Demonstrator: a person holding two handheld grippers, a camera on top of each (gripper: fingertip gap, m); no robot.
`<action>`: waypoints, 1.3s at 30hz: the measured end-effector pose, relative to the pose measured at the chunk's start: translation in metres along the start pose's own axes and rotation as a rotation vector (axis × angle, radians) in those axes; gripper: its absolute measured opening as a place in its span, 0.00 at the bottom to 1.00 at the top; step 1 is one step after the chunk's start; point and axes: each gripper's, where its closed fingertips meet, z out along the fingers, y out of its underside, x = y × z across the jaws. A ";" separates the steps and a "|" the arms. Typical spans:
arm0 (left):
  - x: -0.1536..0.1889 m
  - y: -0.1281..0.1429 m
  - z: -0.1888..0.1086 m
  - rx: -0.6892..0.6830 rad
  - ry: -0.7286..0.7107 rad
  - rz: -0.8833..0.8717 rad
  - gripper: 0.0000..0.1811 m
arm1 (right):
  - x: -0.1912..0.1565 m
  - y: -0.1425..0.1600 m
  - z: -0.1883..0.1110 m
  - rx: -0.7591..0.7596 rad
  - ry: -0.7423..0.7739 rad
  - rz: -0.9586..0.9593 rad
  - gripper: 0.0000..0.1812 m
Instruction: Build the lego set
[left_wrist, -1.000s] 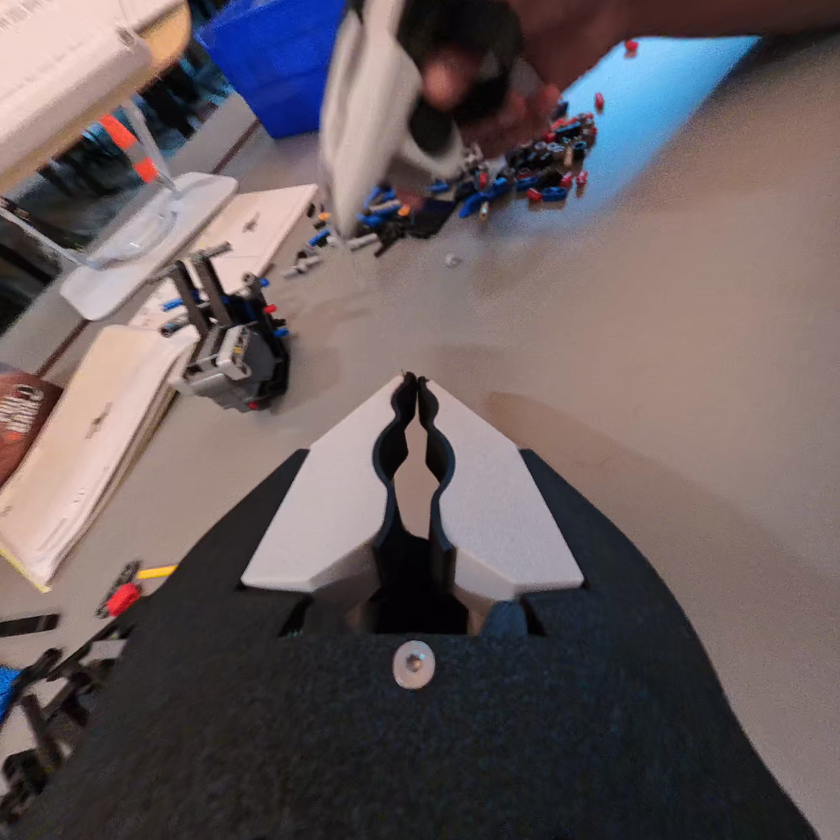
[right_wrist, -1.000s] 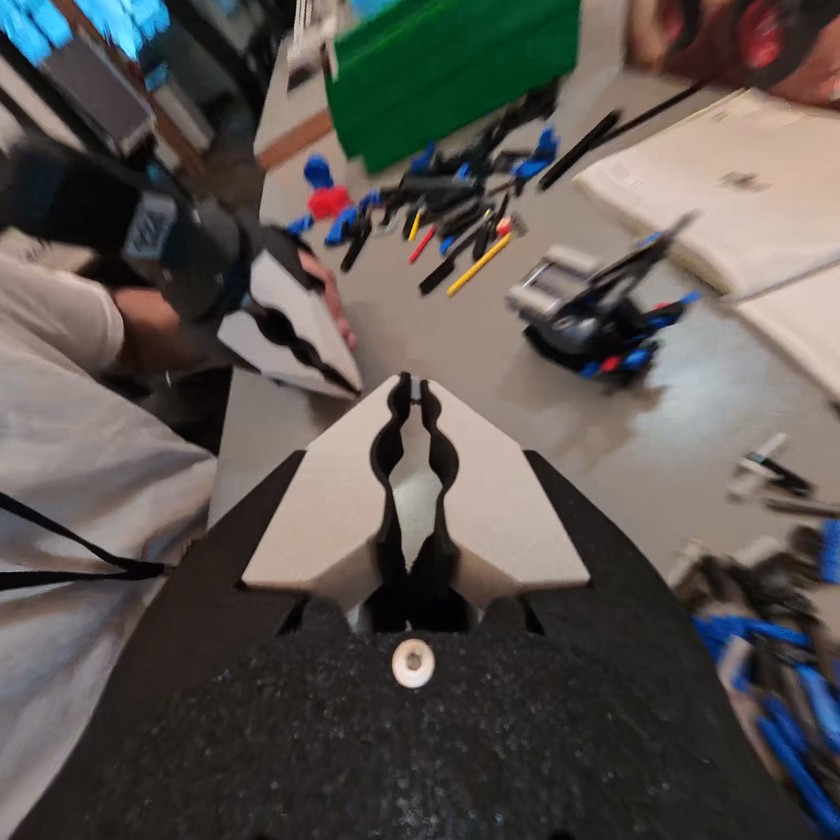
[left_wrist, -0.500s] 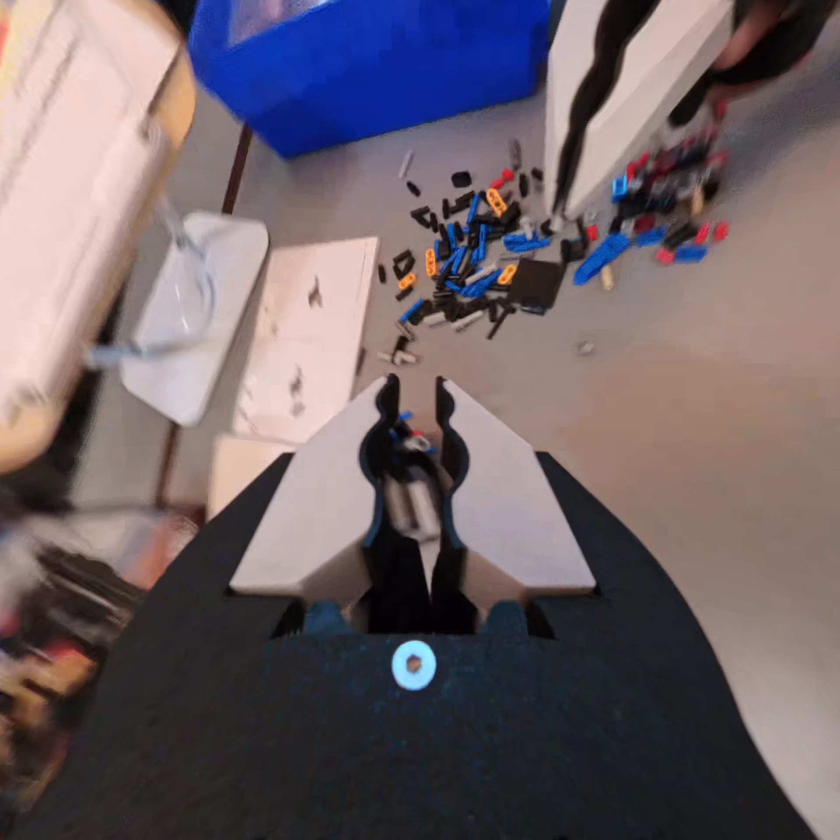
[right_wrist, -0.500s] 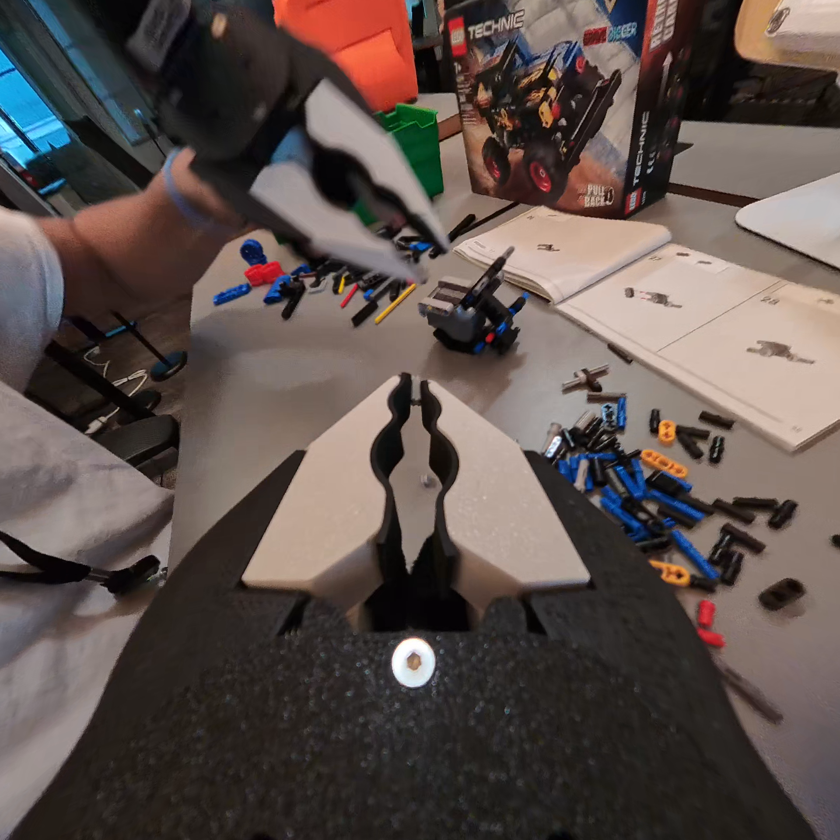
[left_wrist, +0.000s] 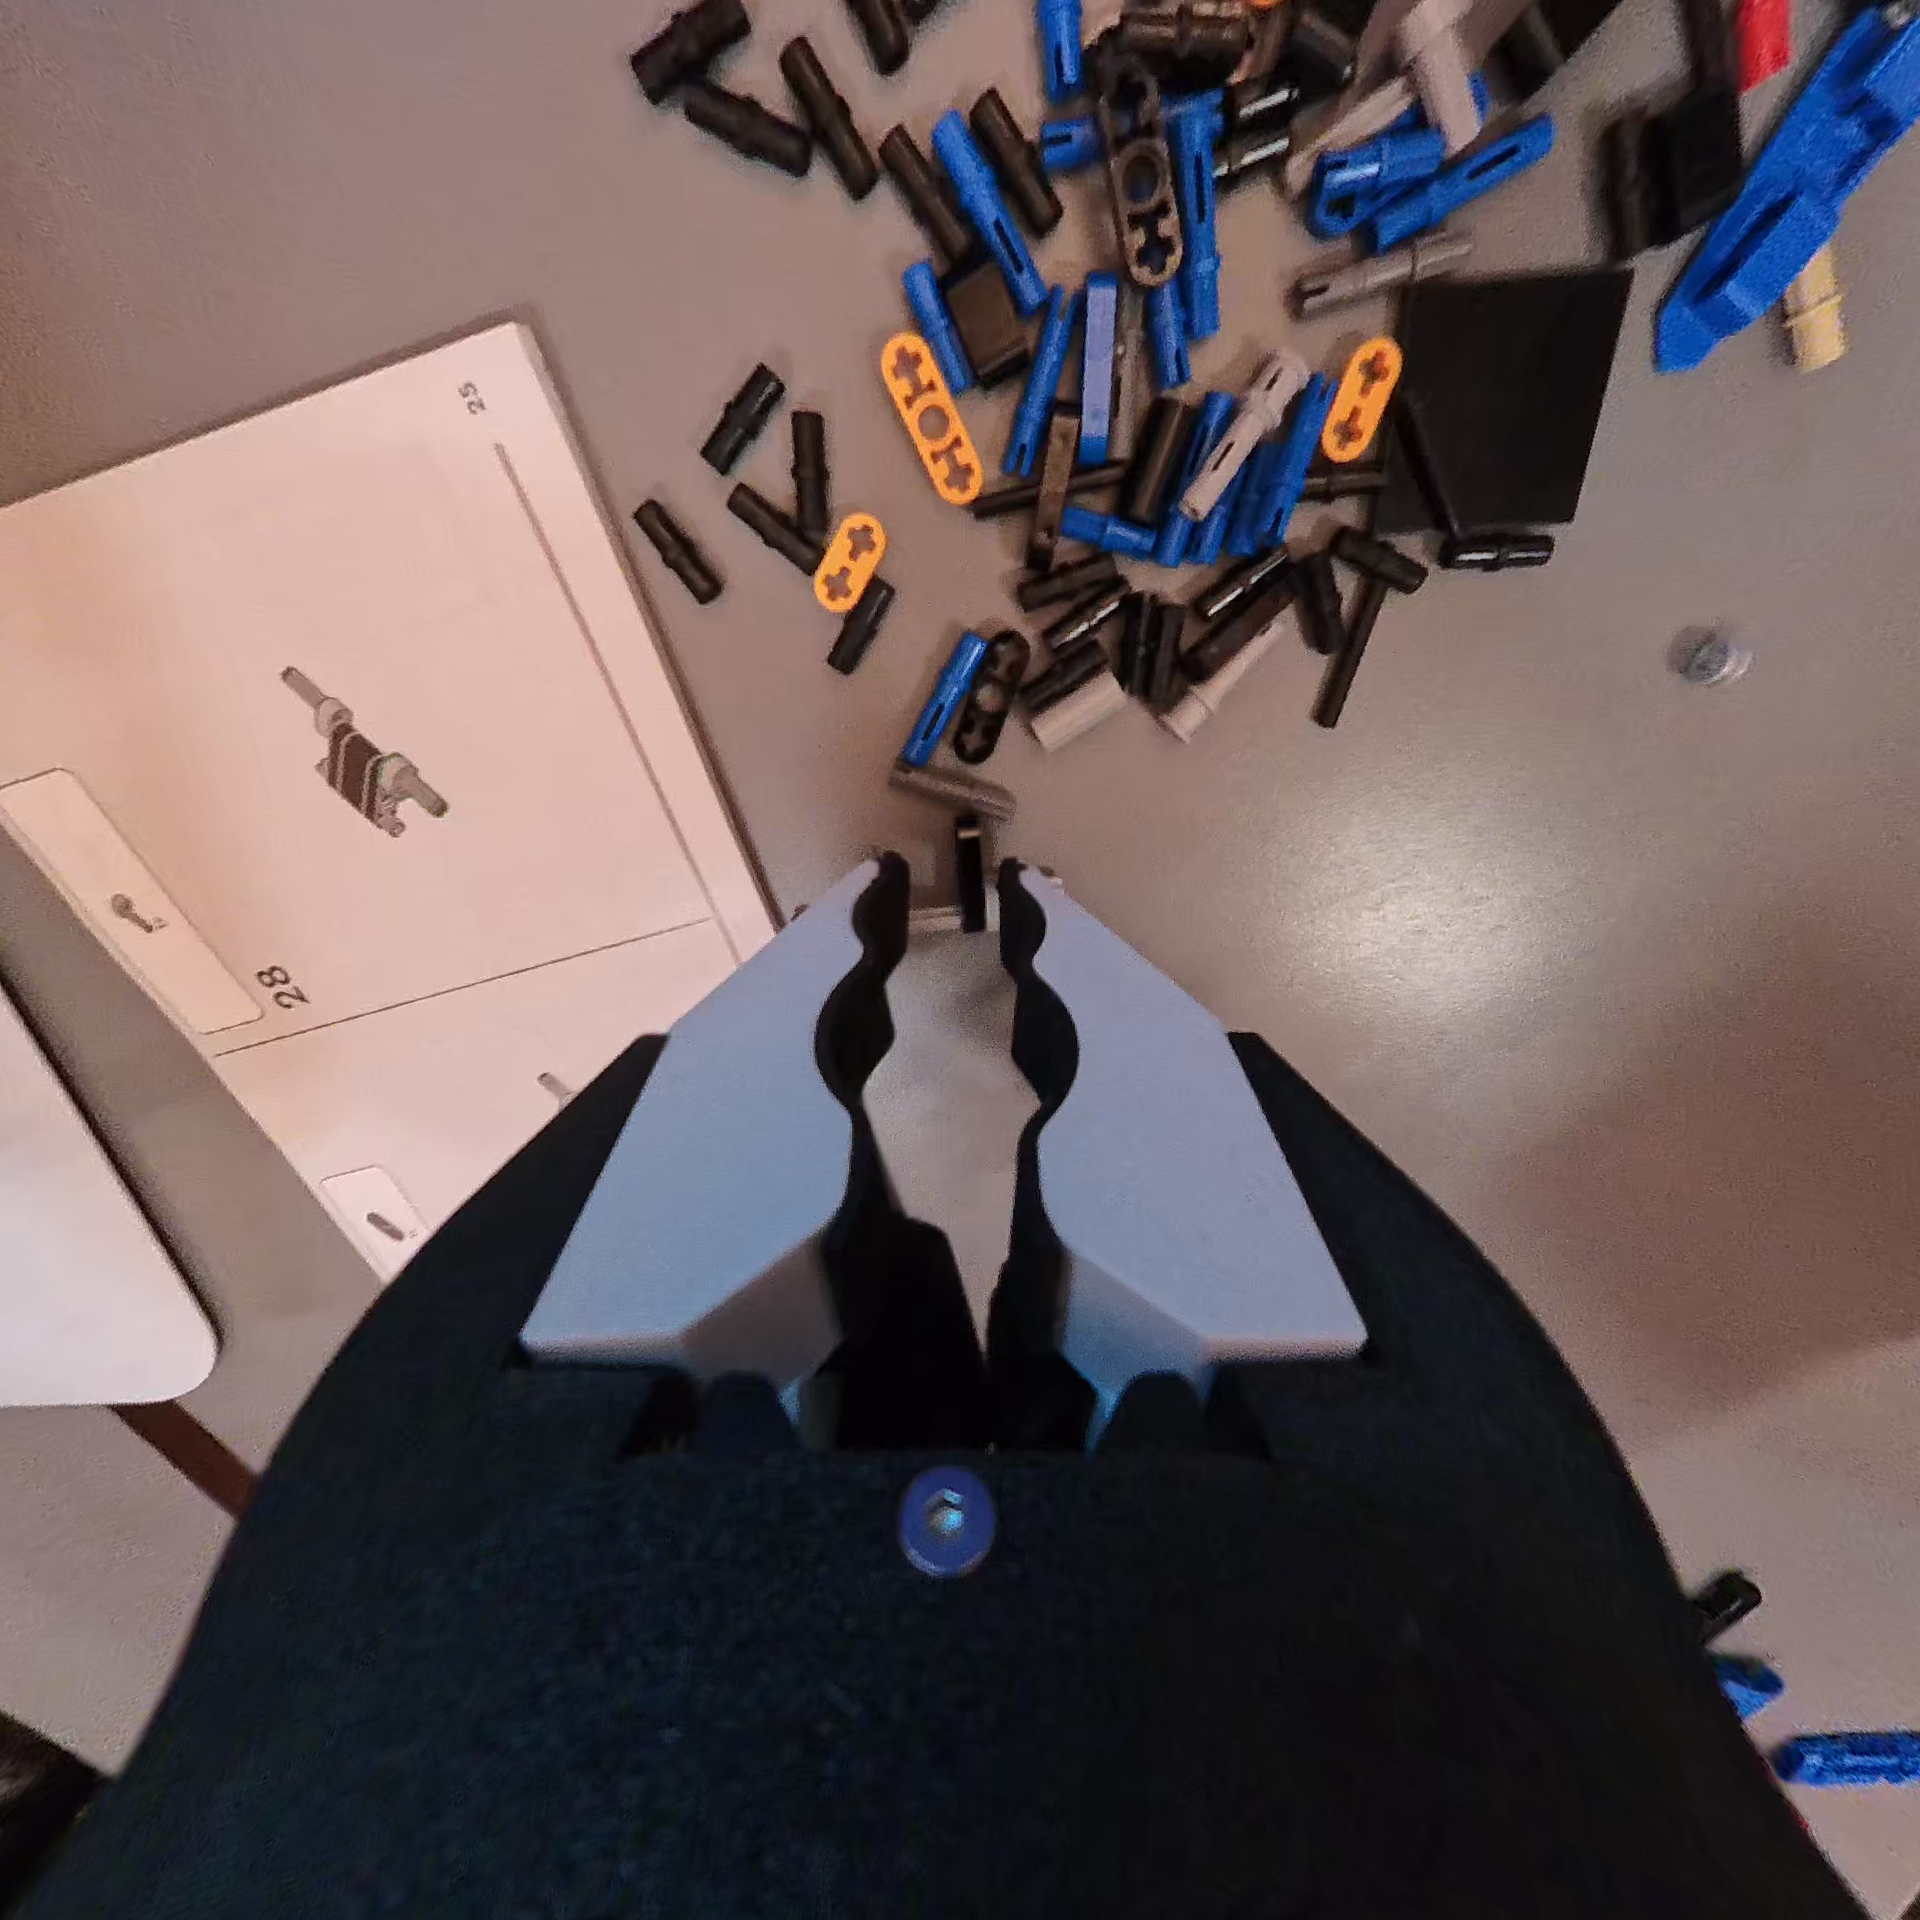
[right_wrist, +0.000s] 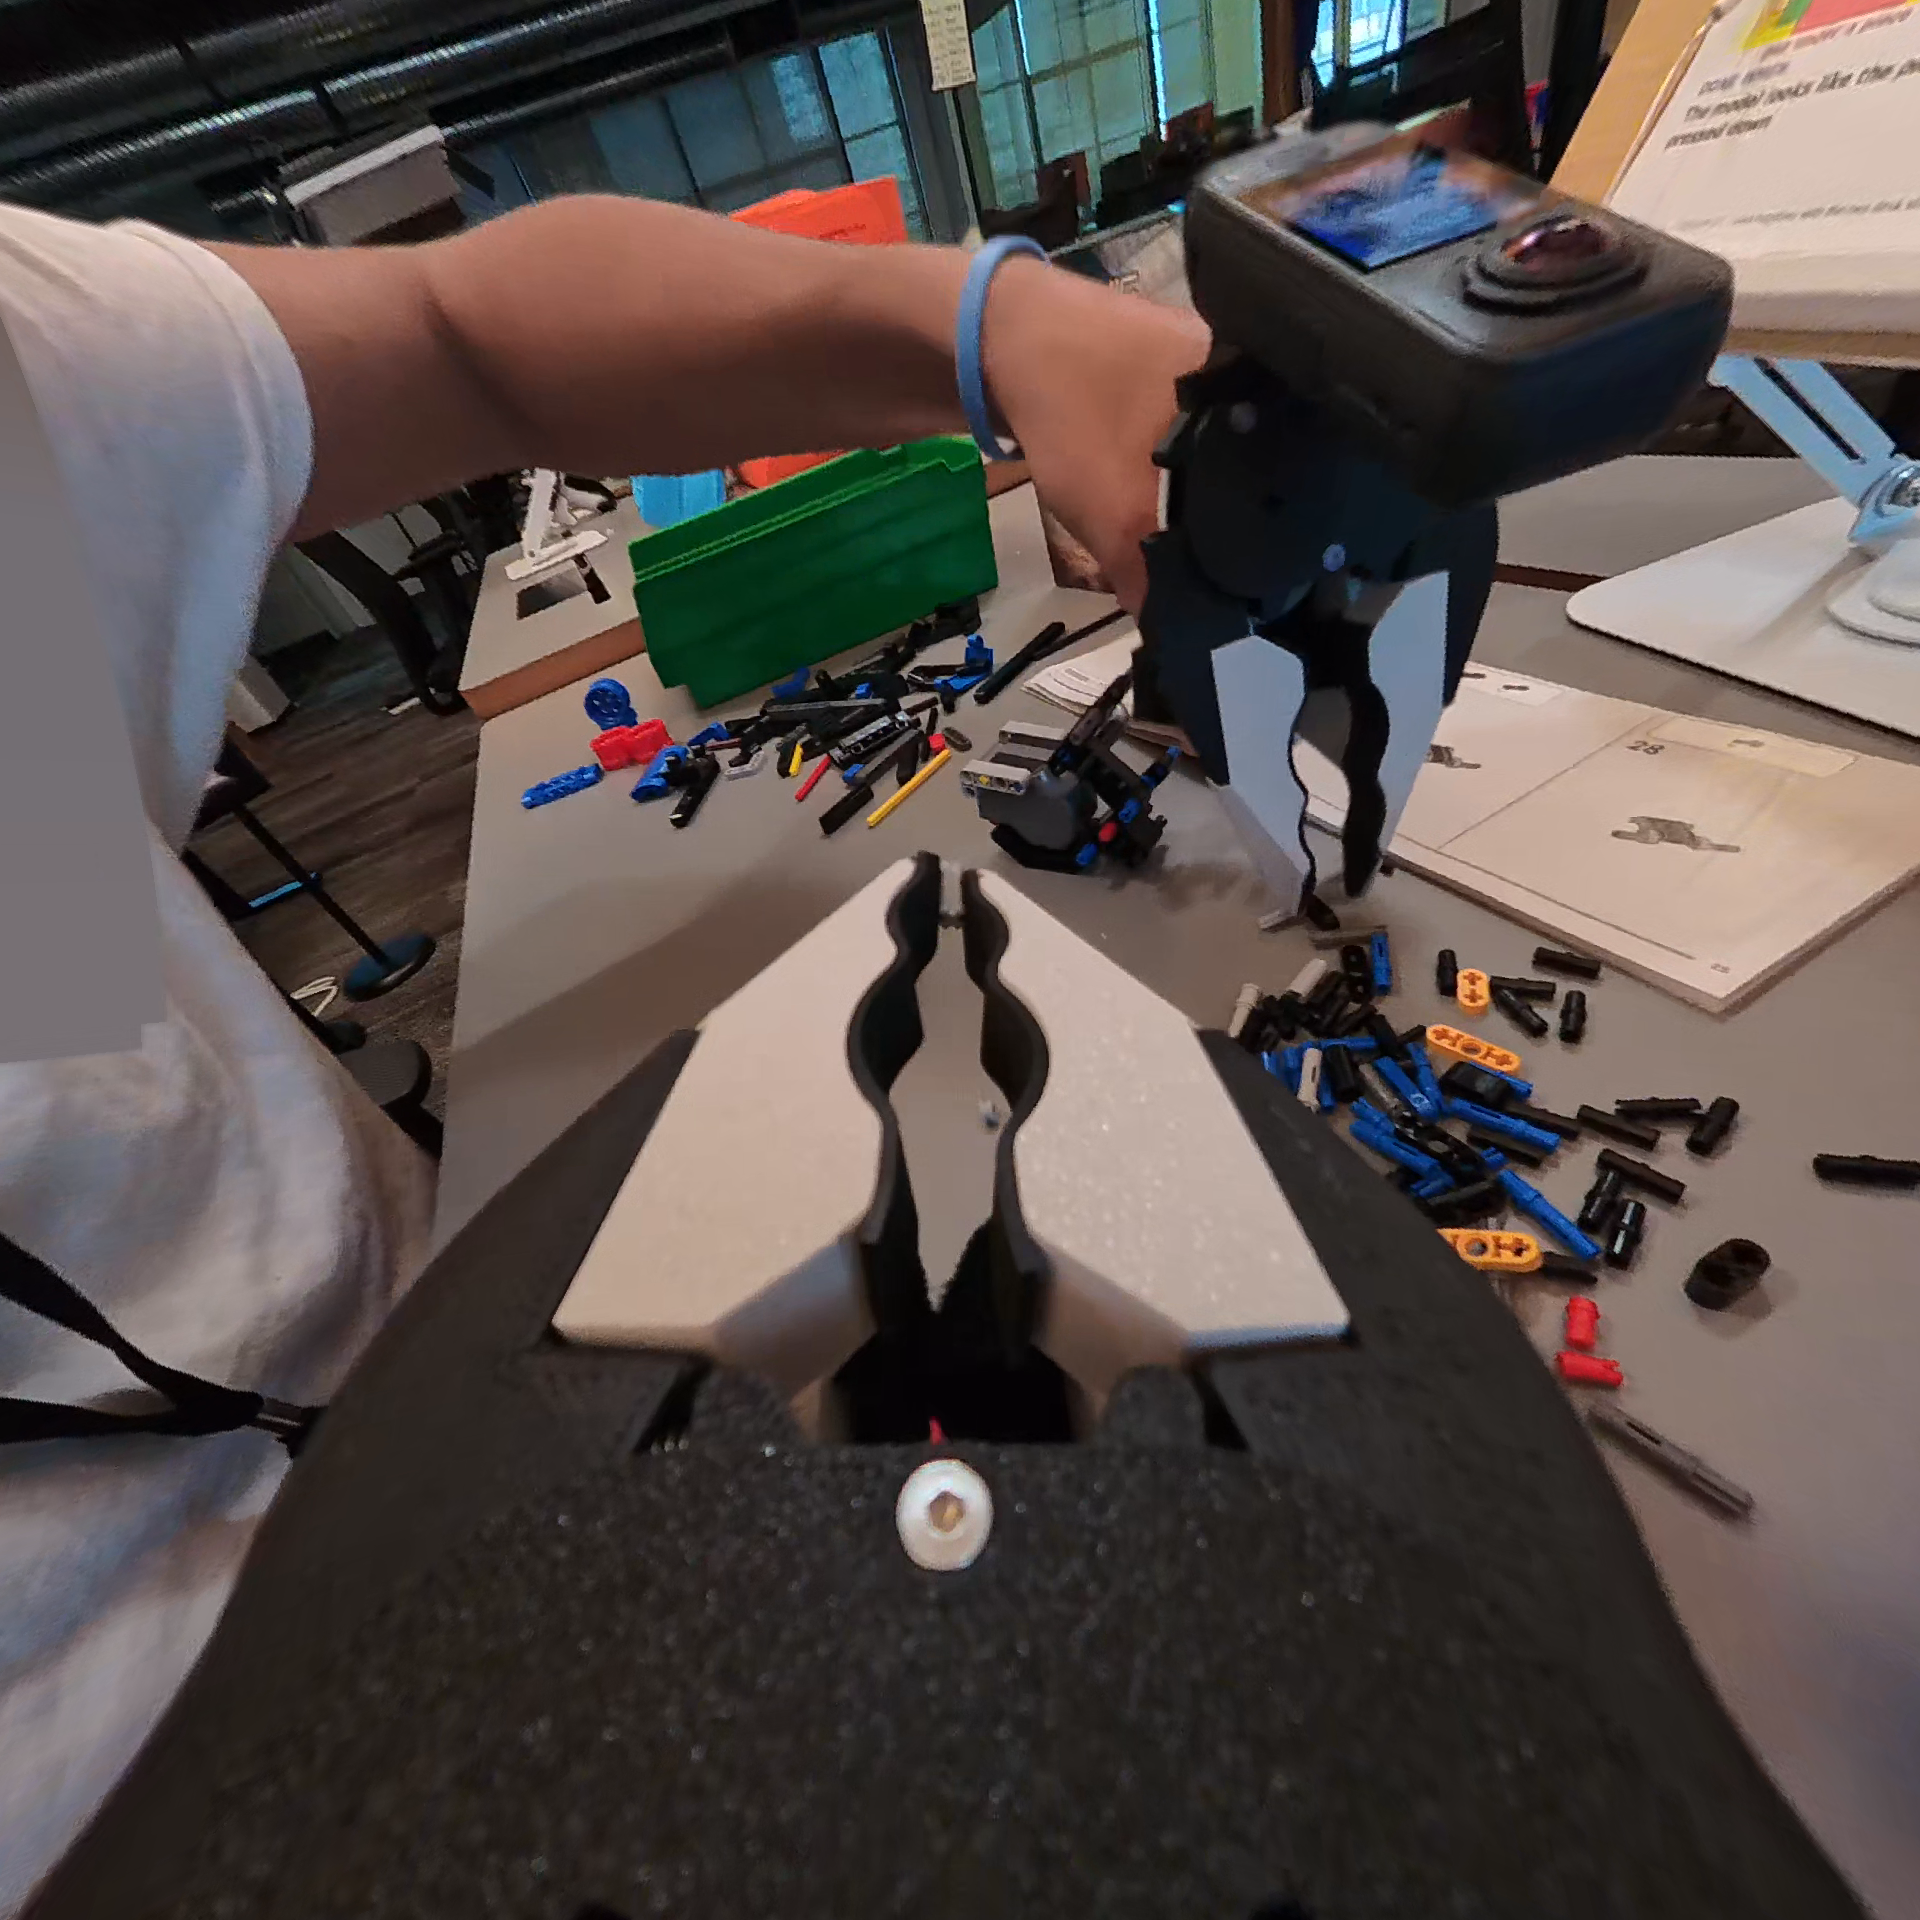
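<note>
Your left tongs (left_wrist: 948, 878) point down at the desk (left_wrist: 1455, 1039), jaws apart, straddling a small black piece (left_wrist: 968, 871) that sits just off the near edge of the loose pile of pins (left_wrist: 1132, 436). The instruction booklet (left_wrist: 343, 707) lies to the left of the tips. Your right tongs (right_wrist: 948, 883) are nearly closed on a tiny piece (right_wrist: 949, 914) at the tips; what it is cannot be told.

Expect the black piece to be light, rigid and smooth, so it will likely skid or flip. Take hold across its long flat sides, low and centred. The half-built model (right_wrist: 1070, 800) stands beyond the right tips.
</note>
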 end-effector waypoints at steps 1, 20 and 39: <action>0.000 -0.001 0.000 0.008 0.007 -0.008 0.09 | -0.002 -0.001 0.000 0.005 -0.009 0.002 0.02; -0.007 -0.001 -0.004 0.049 0.010 -0.108 0.07 | -0.006 0.002 0.001 -0.014 -0.034 0.003 0.02; -0.002 0.007 0.004 0.034 0.020 -0.236 0.03 | -0.011 0.003 0.001 -0.023 -0.055 -0.006 0.02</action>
